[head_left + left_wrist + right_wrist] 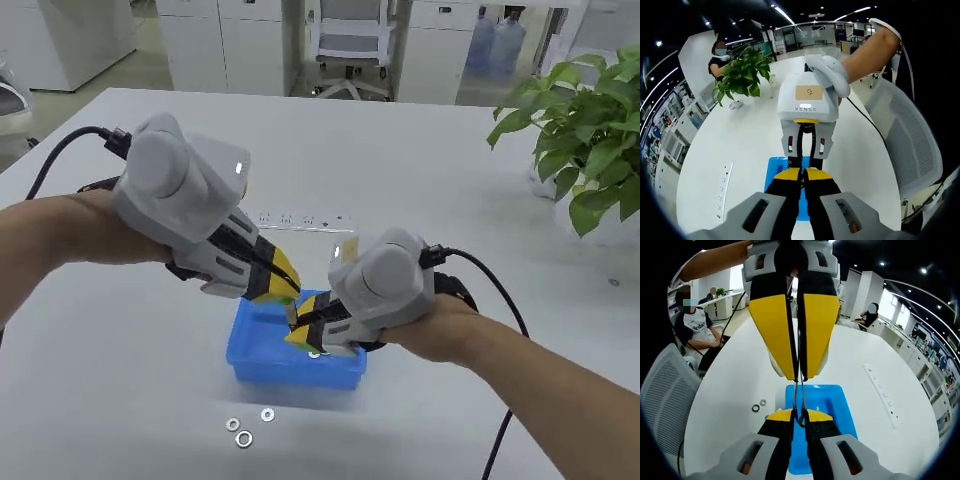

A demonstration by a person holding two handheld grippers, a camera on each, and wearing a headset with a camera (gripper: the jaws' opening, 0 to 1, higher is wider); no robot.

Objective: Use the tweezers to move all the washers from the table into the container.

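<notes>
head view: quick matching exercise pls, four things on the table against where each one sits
Things:
1 washers
2 container
3 plant
4 power strip

Places:
a far right of the table
b between the washers and the power strip
c nearest the person, on the bare table
d beyond the container, mid-table

Pairs: 1-c, 2-b, 3-a, 4-d

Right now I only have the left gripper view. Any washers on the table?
Observer: Yes. In the head view, three washers lie on the table just outside the near wall of the blue container.
Operator: Where are the tweezers?
Observer: The right gripper view shows thin tweezers running between the left gripper and the right gripper, above the container. Both grippers look shut on them.
</notes>
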